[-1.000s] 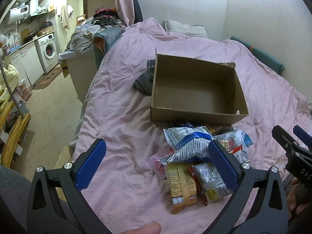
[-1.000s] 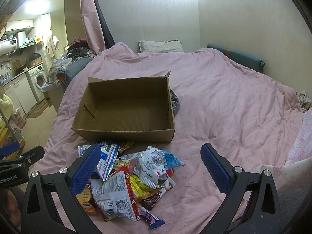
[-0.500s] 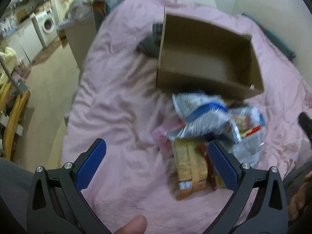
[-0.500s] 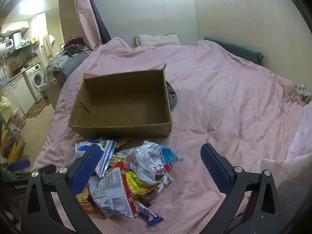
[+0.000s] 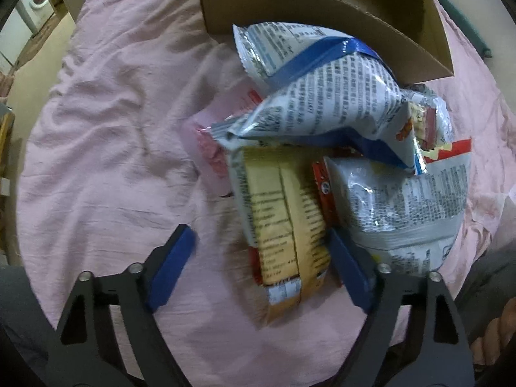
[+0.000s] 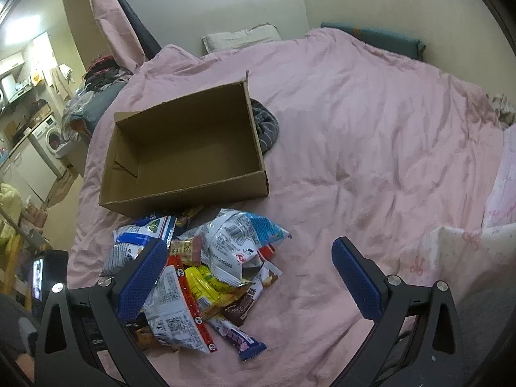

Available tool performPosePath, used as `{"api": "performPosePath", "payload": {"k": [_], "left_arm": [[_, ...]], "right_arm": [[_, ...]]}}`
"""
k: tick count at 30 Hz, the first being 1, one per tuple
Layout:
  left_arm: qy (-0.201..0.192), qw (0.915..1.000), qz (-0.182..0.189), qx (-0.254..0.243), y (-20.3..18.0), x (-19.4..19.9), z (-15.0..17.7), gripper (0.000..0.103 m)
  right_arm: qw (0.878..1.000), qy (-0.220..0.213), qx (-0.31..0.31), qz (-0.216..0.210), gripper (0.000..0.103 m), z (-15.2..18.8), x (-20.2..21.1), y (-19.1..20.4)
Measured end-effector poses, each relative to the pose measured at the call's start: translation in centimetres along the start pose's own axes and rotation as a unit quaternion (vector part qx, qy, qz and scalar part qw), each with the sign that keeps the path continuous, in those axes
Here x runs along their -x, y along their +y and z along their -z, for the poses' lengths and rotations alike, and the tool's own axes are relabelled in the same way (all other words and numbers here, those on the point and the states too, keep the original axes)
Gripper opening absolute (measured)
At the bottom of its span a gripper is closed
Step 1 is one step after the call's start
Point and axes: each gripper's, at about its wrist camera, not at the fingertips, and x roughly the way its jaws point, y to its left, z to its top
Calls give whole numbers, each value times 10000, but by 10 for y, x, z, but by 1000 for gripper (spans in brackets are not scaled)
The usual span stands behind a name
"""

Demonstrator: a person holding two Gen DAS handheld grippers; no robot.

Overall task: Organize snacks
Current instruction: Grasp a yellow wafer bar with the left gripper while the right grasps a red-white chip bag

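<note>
While the left tool (image 5: 261,267) is hovering low over the near end of the snack pile (image 6: 193,274), its fingers are standing wide apart, gripping nothing. Yellow packet (image 5: 283,222) is lying lengthwise between them, nearer the right finger (image 5: 350,272), which looks to be touching or nearly touching its edge; left finger (image 5: 171,269) is sitting apart on bare bedsheet (image 5: 106,148).

Packet is looking light, soft and crinkly, film probably slippery; contents likely brittle, so a gentle squeeze is advisable. Best hold is probably across its narrow width near the near end, or on the crimped seal, where the film is flat and won't pop.

Blue-white bag (image 5: 322,96) is lying on the far part of the pile, puffy with air, overlapping the packet's far end, so it is probably going to drag when the packet is lifted. Grey bag (image 5: 403,206) is lying to the packet's right, just beside it.

Right tool (image 6: 248,277) is hanging above the pile's right side, fingers also spread wide, holding nothing.

Pile is lying on the bed just near of the box (image 6: 183,190), which is sitting open with nothing visible inside. No snack is in the box yet.
</note>
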Motion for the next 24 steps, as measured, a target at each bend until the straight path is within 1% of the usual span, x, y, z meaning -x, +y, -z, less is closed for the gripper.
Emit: {"api": "performPosePath", "payload": {"k": [1, 2, 3, 5, 7, 9, 10, 11, 14, 17, 18, 20, 22, 24], "left_arm": [[-32, 10000, 19, -34, -1, 1, 1, 69], [-54, 9999, 52, -99, -3, 2, 3, 60], [-49, 9998, 110, -131, -4, 2, 5, 48], [-17, 9997, 192, -121, -6, 1, 9, 39], [-20, 9996, 248, -104, -6, 5, 12, 36], [24, 9995, 300, -85, -5, 8, 17, 30], [29, 9994, 331, -66, -4, 10, 19, 27], [27, 9993, 365, -47, -3, 15, 21, 24], [24, 9990, 448, -43, -2, 32, 24, 13], [26, 9987, 515, -42, 1, 46, 30, 11], [35, 9986, 535, -27, 7, 44, 26, 10], [20, 9983, 578, 22, 10, 51, 28, 10], [-38, 9983, 580, 53, 18, 58, 32, 9], [-85, 9985, 525, 87, 18, 65, 31, 9]], "right_arm": [[10000, 37, -22, -20, 103, 0, -1, -1], [10000, 67, -45, -56, 103, 0, -1, -1], [9999, 98, -62, -100, 103, 1, -2, -1], [9993, 232, -101, -289, 103, 1, -5, 0], [9963, 495, -185, -683, 103, 3, -11, 2], [9915, 782, -243, -1013, 101, 6, -18, 5], [9878, 989, -242, -1176, 97, 9, -24, 8], [9842, 1226, -176, -1268, 90, 13, -30, 13], [9751, 1748, 96, -1359, 79, 25, -47, 28], [9671, 2089, 440, -1387, 76, 35, -57, 46], [9649, 2151, 569, -1397, 74, 39, -60, 52], [9597, 2295, 799, -1414, 63, 44, -65, 62], [9566, 2381, 985, -1360, 54, 50, -70, 69], [9558, 2384, 1032, -1377, 50, 50, -67, 70]]}}
